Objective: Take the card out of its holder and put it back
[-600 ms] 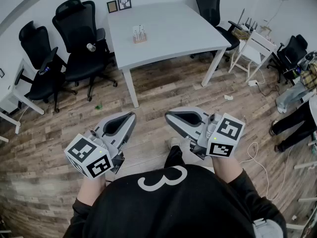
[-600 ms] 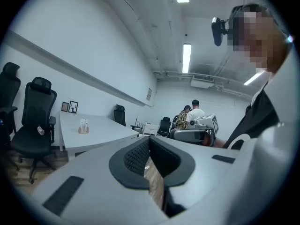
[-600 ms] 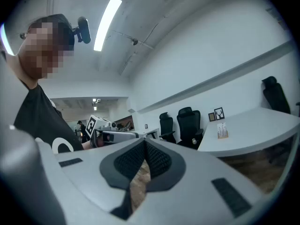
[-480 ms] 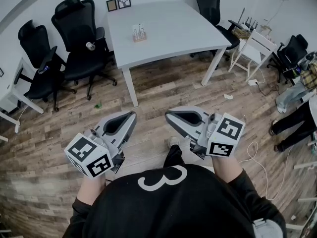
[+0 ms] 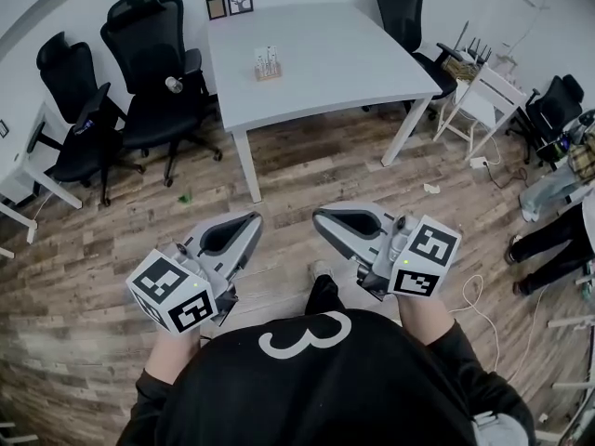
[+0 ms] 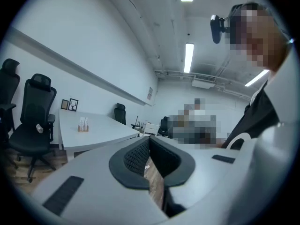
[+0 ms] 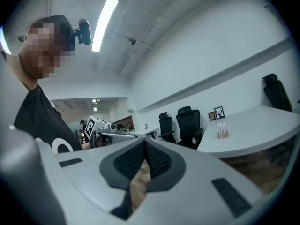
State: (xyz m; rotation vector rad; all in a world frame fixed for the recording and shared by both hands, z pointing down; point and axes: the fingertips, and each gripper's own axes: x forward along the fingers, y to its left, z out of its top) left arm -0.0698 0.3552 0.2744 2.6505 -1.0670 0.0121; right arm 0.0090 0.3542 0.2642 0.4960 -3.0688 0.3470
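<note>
Far ahead of my jaws, the card sits in its holder on the table.

Both of my tools are clenched tight with nothing in them. My left gripper (image 5: 255,217) has its dark bumpy pads pressed together at the tips, and my right gripper (image 5: 317,214) is squeezed closed the same way. They sit side by side, near each other but apart, over the brown wooden plank floor (image 5: 307,170). The small white card (image 5: 267,57) stands up in the little tan wooden holder (image 5: 268,73) on the big white table (image 5: 335,49). It is well ahead of me, left of where my left jaws point and right of where my right jaws point. Black office chairs on wheels (image 5: 149,63) stand beside the table, out past my left jaws. Two small dark picture frames (image 5: 231,3) are past the holder, by the wall.
</note>
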